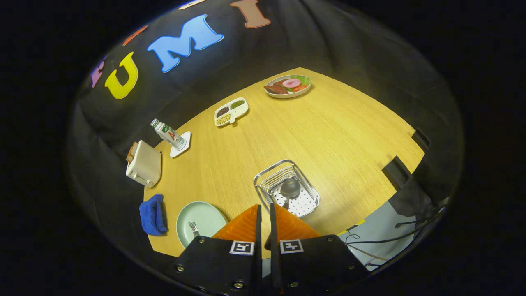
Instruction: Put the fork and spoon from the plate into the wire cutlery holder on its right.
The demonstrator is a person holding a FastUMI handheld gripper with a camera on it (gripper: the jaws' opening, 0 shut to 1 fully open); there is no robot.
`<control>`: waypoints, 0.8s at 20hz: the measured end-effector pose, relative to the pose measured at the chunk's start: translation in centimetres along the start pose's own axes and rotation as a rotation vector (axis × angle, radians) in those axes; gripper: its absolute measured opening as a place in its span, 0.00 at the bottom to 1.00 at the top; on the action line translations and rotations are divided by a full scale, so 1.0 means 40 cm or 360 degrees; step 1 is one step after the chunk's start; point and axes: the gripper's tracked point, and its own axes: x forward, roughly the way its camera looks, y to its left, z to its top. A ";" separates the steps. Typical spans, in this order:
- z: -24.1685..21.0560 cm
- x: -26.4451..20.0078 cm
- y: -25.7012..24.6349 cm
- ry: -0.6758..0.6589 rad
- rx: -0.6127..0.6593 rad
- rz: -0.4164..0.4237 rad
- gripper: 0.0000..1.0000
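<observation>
Spoon over the holder
We grip the spoon [289,189] with our gripper [265,211] clamped on its hidden handle, above the wire holder [263,181] (fork [193,228] half-cut on the plate [201,213]).

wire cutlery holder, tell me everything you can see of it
The wire cutlery holder is a shiny metal basket, roughly rectangular with rounded corners. Thin parallel wires form its far part and a perforated plate its near floor. It stands on the wooden table, to the right of the pale green plate. A spoon sits in it, bowl up. The tool, fingers nearly closed, is just before it.
</observation>
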 end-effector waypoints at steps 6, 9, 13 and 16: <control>-0.055 0.029 0.102 0.0111 -0.0145 0.0129 0.09; -0.086 0.040 0.149 0.0171 -0.0208 0.0184 0.09; -0.135 0.060 0.208 0.0253 -0.0276 0.0243 0.09; -0.179 0.072 0.258 0.0315 -0.0339 0.0290 0.09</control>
